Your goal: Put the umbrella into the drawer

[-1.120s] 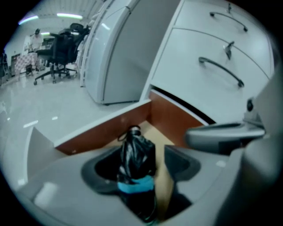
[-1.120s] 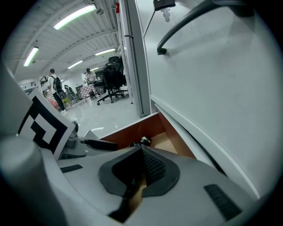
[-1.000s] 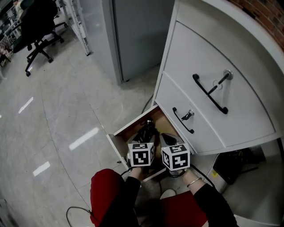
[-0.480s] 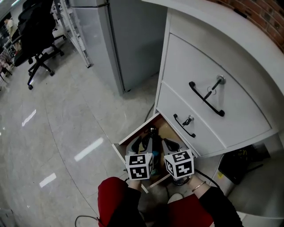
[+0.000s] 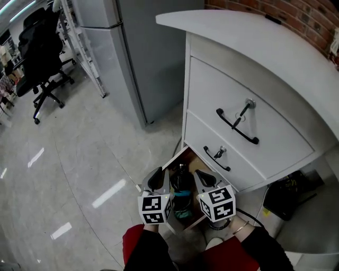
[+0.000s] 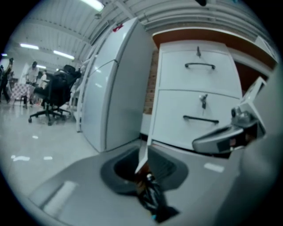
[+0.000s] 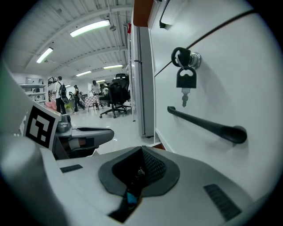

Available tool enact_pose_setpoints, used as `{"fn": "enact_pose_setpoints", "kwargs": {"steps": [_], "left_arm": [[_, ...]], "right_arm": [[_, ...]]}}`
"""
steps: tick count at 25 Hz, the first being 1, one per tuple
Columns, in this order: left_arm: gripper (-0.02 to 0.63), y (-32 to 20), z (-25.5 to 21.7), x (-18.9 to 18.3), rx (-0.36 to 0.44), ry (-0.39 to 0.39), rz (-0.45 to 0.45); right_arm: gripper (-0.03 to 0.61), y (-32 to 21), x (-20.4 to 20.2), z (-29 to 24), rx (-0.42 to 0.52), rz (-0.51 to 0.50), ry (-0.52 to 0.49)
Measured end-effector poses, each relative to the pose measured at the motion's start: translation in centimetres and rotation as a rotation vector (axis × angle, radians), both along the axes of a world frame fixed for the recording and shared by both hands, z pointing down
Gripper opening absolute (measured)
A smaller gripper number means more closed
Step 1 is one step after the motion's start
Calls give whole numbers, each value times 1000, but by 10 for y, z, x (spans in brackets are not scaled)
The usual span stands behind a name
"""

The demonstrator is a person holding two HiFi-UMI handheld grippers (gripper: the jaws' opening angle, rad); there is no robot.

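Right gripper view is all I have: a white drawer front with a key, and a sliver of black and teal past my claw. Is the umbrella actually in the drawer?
Observer: Yes. The head view shows the umbrella lying inside the open bottom drawer, under the two closed ones.
Operator: Is the other claw gripping it?
Observer: No. In the left gripper view the left claw is closing with nothing between its jaws. The umbrella only shows past them, down in the drawer.

Glossy grey floor (image 5: 79, 159); grey fridge (image 5: 137, 53); black office chair (image 5: 39, 53) far left; brick wall (image 5: 296, 16); ceiling strip lights (image 7: 88, 28)
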State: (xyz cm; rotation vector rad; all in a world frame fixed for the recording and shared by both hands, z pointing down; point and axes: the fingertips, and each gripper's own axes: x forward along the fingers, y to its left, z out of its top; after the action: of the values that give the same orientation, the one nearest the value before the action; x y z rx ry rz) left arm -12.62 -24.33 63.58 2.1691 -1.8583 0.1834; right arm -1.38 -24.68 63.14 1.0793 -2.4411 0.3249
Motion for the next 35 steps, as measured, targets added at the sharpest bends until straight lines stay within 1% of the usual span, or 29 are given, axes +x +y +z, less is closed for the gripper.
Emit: {"fn": "enact_pose_setpoints", "kwargs": {"steps": [5, 9, 12, 14, 19, 22, 29, 33, 35], "left_arm": [[48, 5, -16, -33, 25, -76, 4], [44, 18, -29, -57, 33, -113, -6], [44, 30, -41, -64, 34, -119, -8], [44, 38, -52, -67, 42, -99, -20], [44, 56, -75, -57, 75, -39, -44], [44, 65, -86, -44, 85, -24, -28], [44, 87, -113, -26, 113, -38, 18], [44, 95, -126, -15, 123, -31, 47], [44, 99, -130, -9, 135, -27, 62]], "right_arm": [[2, 1, 1, -9, 19, 2, -22], [2, 2, 2, -16, 35, 0, -32], [2, 6, 3, -22, 40, -3, -40], [2, 9, 4, -28, 45, -4, -54], [2, 18, 12, -43, 50, 12, -94], [2, 23, 20, -55, 62, 26, -120], [2, 38, 40, -85, 88, 51, -206], [2, 44, 48, -116, 160, 71, -298], [2, 46, 47, -131, 175, 70, -329]]}}
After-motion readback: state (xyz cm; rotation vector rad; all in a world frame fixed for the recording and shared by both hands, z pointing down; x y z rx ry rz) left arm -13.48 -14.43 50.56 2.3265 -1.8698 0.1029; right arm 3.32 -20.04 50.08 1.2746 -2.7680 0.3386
